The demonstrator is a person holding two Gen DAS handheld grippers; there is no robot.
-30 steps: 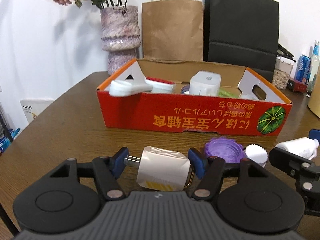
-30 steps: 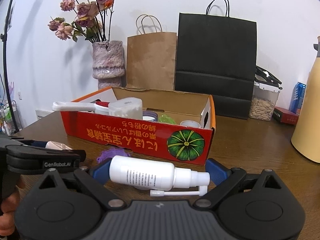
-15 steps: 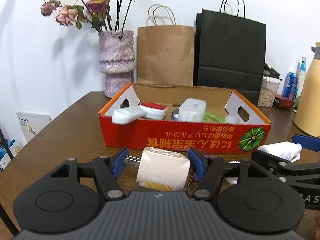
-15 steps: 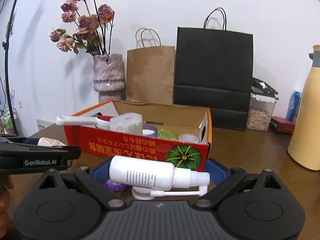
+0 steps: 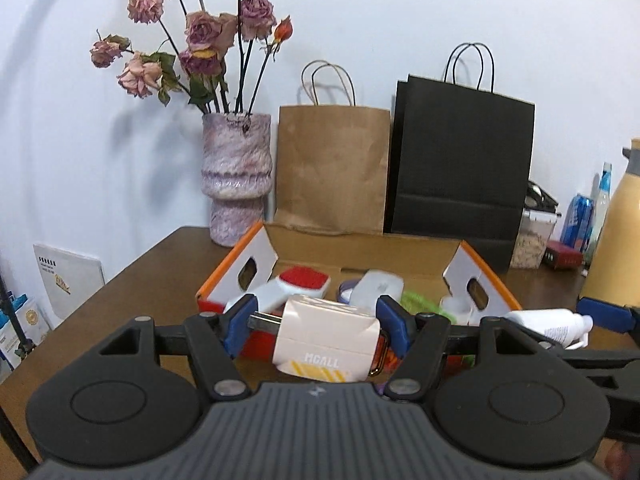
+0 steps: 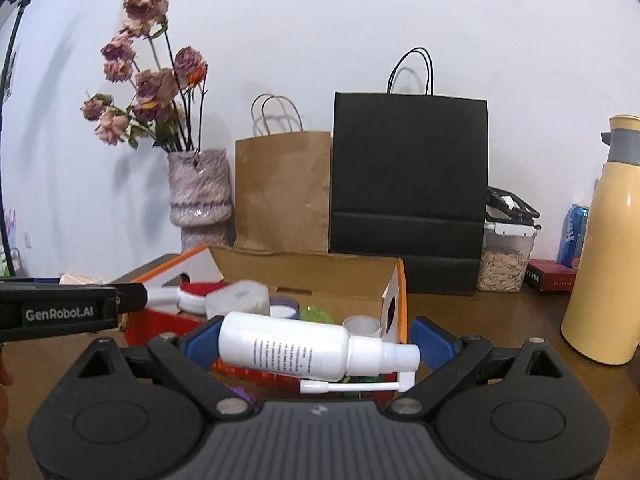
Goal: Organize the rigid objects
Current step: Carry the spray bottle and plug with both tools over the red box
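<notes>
The table [image 5: 132,280] carries the orange cardboard box [image 5: 486,276], which sits at twelve o'clock ahead of both cameras and already holds a red-topped brush [image 5: 304,278], a white bottle [image 5: 382,286], a roll of tape [image 6: 285,307] and green bits, so free floor inside looks scarce; a careless drop could land on those things and bounce or tip out over the low front wall. The left hand-held gripper [image 5: 314,322] is clamped on the pale plug adapter [image 5: 326,340], pads on its two ends, with the metal prong side at nine o'clock; the blocky body seems secure, but the prongs might catch the box rim if it goes in too low. The right hand-held gripper [image 6: 318,346] pinches the white spray bottle [image 6: 284,350] lengthwise, base at nine o'clock and nozzle cap at three, tilted down to the right. That end-on hold on a smooth round bottle is my main worry: it could pivot or shoot out. Its thin spray tube [image 6: 348,387] hangs below at six o'clock and could snag the wall. Both tools are close together, so they may collide over the box.
</notes>
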